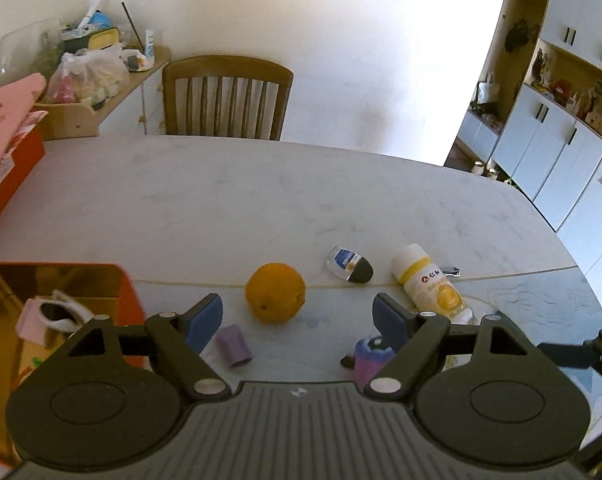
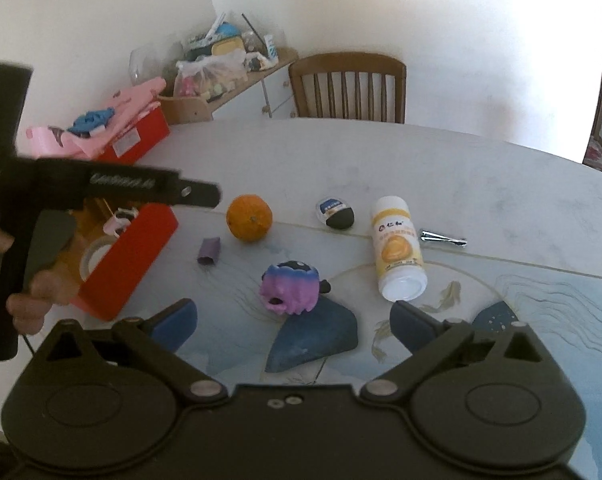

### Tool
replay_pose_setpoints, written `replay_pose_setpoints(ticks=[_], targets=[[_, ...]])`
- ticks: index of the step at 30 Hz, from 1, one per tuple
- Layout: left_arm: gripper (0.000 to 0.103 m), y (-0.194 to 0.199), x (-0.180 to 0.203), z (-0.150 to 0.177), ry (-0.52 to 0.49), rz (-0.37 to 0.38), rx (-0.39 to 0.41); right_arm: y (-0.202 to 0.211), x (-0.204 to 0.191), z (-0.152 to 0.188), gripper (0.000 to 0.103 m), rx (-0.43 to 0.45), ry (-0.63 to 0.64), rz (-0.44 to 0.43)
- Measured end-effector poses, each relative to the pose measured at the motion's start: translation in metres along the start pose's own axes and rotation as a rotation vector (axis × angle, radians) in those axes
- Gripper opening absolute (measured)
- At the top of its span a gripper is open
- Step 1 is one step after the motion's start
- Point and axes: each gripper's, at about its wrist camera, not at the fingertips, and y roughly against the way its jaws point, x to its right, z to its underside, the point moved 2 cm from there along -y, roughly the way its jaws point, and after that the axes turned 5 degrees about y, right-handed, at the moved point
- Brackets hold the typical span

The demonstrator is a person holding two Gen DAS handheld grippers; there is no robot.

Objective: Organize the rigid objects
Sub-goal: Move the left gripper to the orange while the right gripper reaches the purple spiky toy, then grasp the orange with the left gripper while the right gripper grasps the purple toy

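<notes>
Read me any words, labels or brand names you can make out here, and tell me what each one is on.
White bottle: red logo and lettering, too blurred to read.
Small clear packet: blue label, too small to read.
Left claw's black body: pale lettering, motion-blurred, unreadable.
Red box: sticker, illegible.

One orange (image 2: 249, 218), one bottle (image 2: 398, 248), perhaps.

Behind the pale marble-patterned counter (image 1: 205, 200) stands a brown wooden slat-backed chair (image 1: 227, 96), pushed up to the far edge. To its left, a light wooden shelf (image 1: 113, 100) against the white wall carries a knotted translucent plastic bag (image 1: 89, 76) and a heap of small clutter. A pink patterned cloth (image 2: 129, 108) drapes over a red box at the counter's far left corner. White cabinets with black handles (image 1: 561, 136) line the right side.
</notes>
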Motion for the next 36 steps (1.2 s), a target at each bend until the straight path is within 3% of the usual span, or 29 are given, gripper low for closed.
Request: replay_pose_setpoints(ticks=[10, 22, 33, 36], targets=[[0.082, -0.055, 0.002, -0.007, 0.007, -0.021, -0.052, -0.042, -0.003, 0.001, 0.103, -0.066, 0.047, -0.03], [0.082, -0.093, -0.005, -0.006, 0.019, -0.076, -0.09, -0.091, -0.007, -0.009, 0.097, -0.103, 0.078, -0.021], [0.081, -0.111, -0.008, -0.003, 0.003, -0.082, -0.107, -0.116, -0.008, -0.011, 0.079, -0.136, 0.093, -0.016], [0.07, -0.114, -0.007, -0.002, -0.007, -0.08, -0.112, -0.118, -0.011, -0.009, 0.074, -0.144, 0.112, -0.005]])
